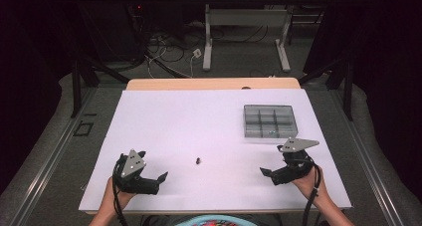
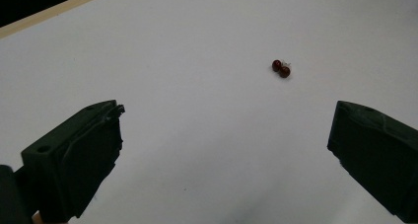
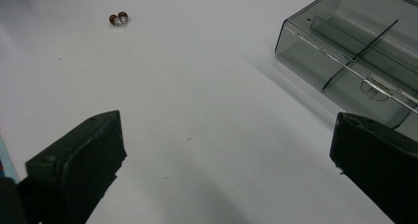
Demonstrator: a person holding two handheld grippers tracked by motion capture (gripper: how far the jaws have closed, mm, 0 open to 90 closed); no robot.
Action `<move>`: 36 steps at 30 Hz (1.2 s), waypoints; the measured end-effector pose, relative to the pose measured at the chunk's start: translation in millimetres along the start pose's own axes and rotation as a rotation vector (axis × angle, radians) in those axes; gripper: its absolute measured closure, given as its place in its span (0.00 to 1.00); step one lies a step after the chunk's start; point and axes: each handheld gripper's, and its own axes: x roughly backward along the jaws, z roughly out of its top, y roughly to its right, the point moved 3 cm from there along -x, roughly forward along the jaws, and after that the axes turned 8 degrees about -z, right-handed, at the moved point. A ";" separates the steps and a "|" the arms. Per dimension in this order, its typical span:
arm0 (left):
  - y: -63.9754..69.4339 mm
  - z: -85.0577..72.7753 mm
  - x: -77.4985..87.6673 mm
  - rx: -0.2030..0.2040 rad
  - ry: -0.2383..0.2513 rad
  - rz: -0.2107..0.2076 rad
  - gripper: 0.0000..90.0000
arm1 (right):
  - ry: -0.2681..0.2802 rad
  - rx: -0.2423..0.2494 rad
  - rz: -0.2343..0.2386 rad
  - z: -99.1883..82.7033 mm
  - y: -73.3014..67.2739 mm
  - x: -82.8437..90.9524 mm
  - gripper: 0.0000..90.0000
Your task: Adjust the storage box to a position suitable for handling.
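Both grippers — left (image 1: 160, 178), right (image 1: 265, 172) — wait wide open, nothing held; next, I'd guess, a fine pinch on the beads (image 1: 198, 161) at frame centre.

My desk (image 1: 164, 121) is covered in plain white, with a strip of pale wood (image 1: 199, 83) along its far edge. The small pair of beads (image 2: 281, 68) I see on it is dark glossy red with a bit of clear material. The compartment box (image 1: 270, 120) is smoky grey and see-through. Both my left hand-held gripper (image 1: 153, 178) and right hand-held gripper (image 1: 272, 173) are black, each topped by a grey plate.
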 end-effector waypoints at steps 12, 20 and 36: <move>-0.7 0.5 -2.9 -0.003 0.003 0.003 0.00 | -0.013 -0.009 -0.029 19.4 21.0 -17.8 0.00; 0.6 1.1 -1.1 -0.008 0.007 0.006 0.00 | -0.010 -0.039 -0.062 27.2 41.2 -30.6 0.00; -2.3 1.0 -3.2 -0.004 -0.003 -0.001 0.00 | -0.008 -0.110 -0.082 44.1 78.2 -47.2 0.00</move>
